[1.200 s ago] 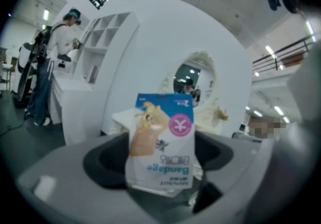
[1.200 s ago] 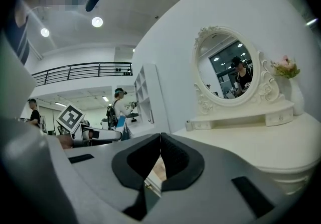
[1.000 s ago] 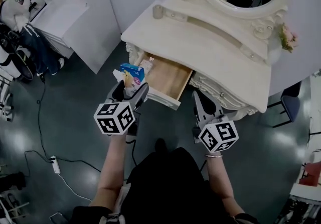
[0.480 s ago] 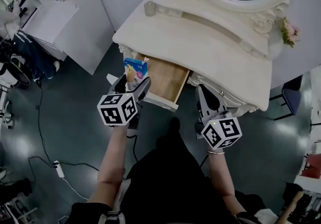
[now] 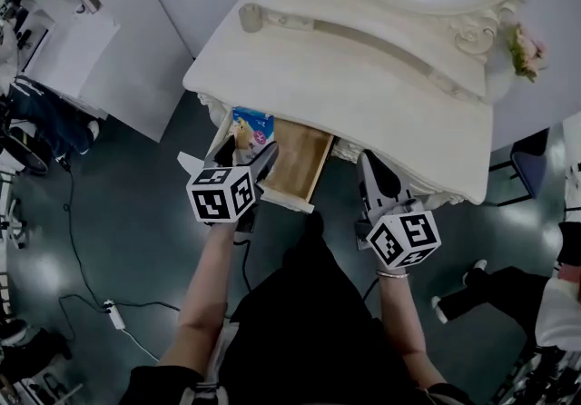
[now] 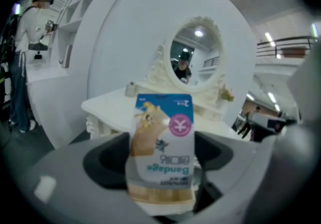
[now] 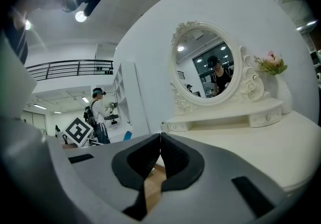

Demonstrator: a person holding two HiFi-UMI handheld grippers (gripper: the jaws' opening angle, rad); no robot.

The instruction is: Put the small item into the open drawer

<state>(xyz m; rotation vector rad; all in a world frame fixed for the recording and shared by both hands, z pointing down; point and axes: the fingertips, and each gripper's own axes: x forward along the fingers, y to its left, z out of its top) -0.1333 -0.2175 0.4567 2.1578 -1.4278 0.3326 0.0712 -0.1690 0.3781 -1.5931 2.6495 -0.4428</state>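
Jaws of the left gripper (image 5: 245, 153) are clamped on a small bandage box (image 5: 251, 129) (its lettering reads upside down in the left gripper view). In the head view the box sits over the left end of the open drawer (image 5: 304, 158) of the white dressing table (image 5: 363, 94). The right gripper (image 5: 375, 178), jaws pressed together with nothing between them, hangs just right of the drawer.

Drawer (image 5: 296, 158) open, rt half free; tabletop (image 5: 363, 90) overhangs its back
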